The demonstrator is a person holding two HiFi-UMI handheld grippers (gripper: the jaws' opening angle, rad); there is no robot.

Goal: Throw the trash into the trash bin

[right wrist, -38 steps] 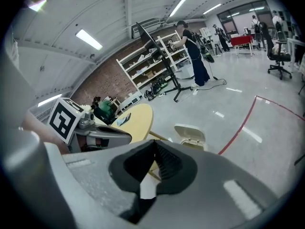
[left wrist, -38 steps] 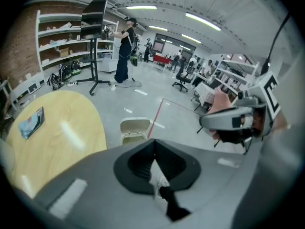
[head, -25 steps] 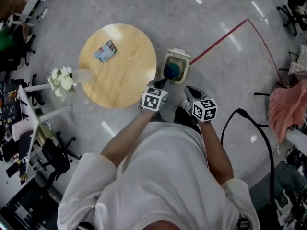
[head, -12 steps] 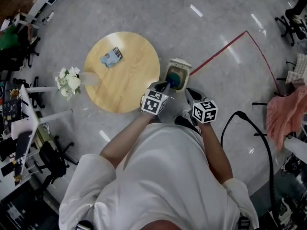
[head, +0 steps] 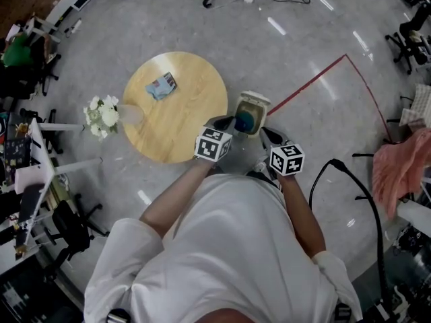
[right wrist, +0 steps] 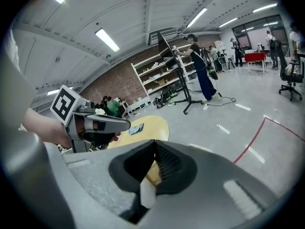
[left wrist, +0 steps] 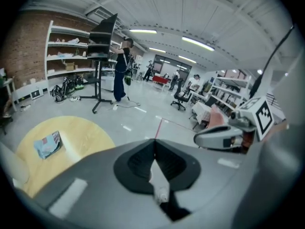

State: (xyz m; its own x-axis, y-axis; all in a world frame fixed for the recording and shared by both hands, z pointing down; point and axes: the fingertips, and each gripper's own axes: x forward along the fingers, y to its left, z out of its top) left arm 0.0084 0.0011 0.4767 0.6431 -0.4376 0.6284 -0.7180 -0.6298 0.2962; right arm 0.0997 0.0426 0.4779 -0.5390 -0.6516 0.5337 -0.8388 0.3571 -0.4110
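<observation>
Head view: left gripper [head: 225, 121], right gripper [head: 267, 132], both closed, beside trash bin [head: 256, 100].

The person wears a white short-sleeved shirt [head: 232, 247]. The left gripper [head: 225, 122] and right gripper [head: 268, 134] seem grey, with black-and-white marker cubes [head: 214, 145].

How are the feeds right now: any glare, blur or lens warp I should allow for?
Head view: sharp, evenly lit; glare streaks on the floor, none on the table or bin. Left gripper view: strong fisheye, dark corners, left tool soft up close. Right gripper view: same warp, right tool blurred, ceiling lamps blown out.
</observation>
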